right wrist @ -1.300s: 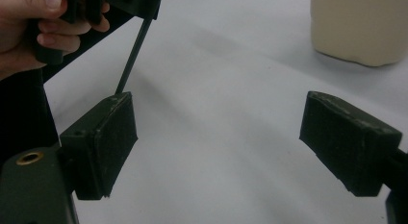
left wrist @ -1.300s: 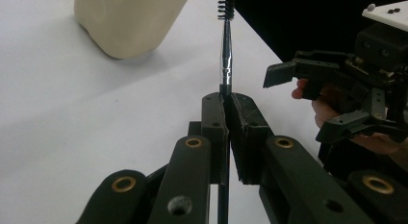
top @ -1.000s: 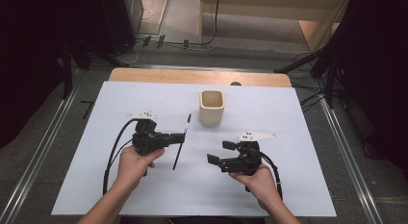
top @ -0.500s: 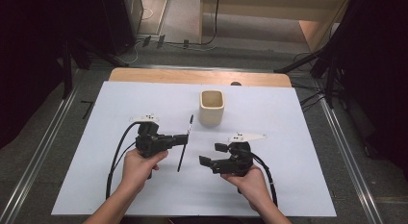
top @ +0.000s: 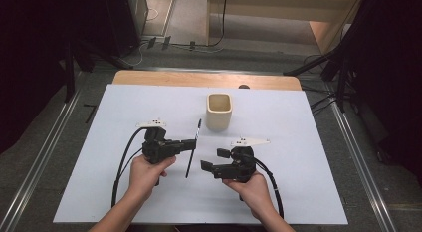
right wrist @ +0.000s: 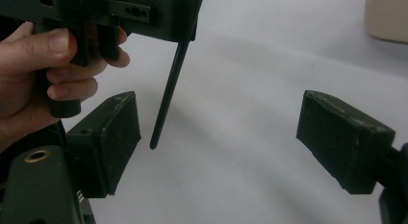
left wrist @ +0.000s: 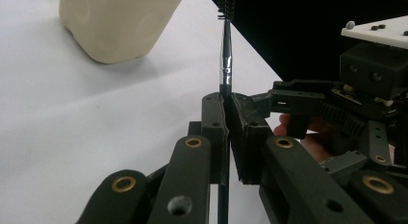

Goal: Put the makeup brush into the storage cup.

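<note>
A thin black brush with a small bristle head is clamped at mid-handle in my left gripper, which is shut on it. In the left gripper view the brush rises steeply from the jaws, its bristles near the cream cup. The cup stands upright just beyond the brush tip. My right gripper is open and points left at the lower handle. In the right gripper view the handle end hangs above the sheet, close to the left pad of my right gripper.
The white sheet covers the table, with a strip of wood at its far edge. Cables trail from both grippers toward the person. Metal rails run along both sides of the table.
My right gripper has moved left toward the brush handle, staying open. The left gripper and brush have shifted slightly right.
</note>
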### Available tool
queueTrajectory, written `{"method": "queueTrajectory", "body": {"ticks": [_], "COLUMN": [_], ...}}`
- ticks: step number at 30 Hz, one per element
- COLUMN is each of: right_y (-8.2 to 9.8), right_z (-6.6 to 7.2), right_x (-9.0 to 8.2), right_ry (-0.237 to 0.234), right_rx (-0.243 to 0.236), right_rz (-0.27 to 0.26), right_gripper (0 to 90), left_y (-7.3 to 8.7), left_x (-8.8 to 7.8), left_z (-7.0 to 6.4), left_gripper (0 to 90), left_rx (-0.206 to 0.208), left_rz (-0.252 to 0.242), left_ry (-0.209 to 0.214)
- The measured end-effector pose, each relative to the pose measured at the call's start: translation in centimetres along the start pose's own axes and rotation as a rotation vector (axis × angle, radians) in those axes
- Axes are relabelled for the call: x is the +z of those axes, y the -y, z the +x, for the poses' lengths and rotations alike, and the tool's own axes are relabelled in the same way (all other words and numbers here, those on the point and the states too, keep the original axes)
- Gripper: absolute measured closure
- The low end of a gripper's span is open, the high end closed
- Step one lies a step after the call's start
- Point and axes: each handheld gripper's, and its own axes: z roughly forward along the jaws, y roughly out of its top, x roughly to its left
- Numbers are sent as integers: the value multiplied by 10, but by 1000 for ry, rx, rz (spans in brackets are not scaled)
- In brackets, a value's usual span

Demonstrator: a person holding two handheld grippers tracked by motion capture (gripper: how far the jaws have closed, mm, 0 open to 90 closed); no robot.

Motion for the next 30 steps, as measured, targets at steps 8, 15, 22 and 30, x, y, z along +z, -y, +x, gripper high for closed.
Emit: {"method": "queueTrajectory", "body": {"ticks": [8,15,22,30], "right_y": [-2,-3,-4,-5], "right_z": [2,5,8,9], "right_x": [6,11,16,20], "right_ry": [-17,-17,-24,-40], "right_rx": [16,29,41,66], "right_rz": [-13,-14,-20,-16], "right_gripper": [182,210,274,358], "left_y": [1,2,2,4], "left_x": [0,3,3,5], "left_z": [-2,-4,-5,-6], "left_gripper": [851,851,851,851], "left_rx": [-2,-2,-2,-2], "left_rz": [-24,-28,-36,-46], "left_ry": [-8,-7,-6,-9]}}
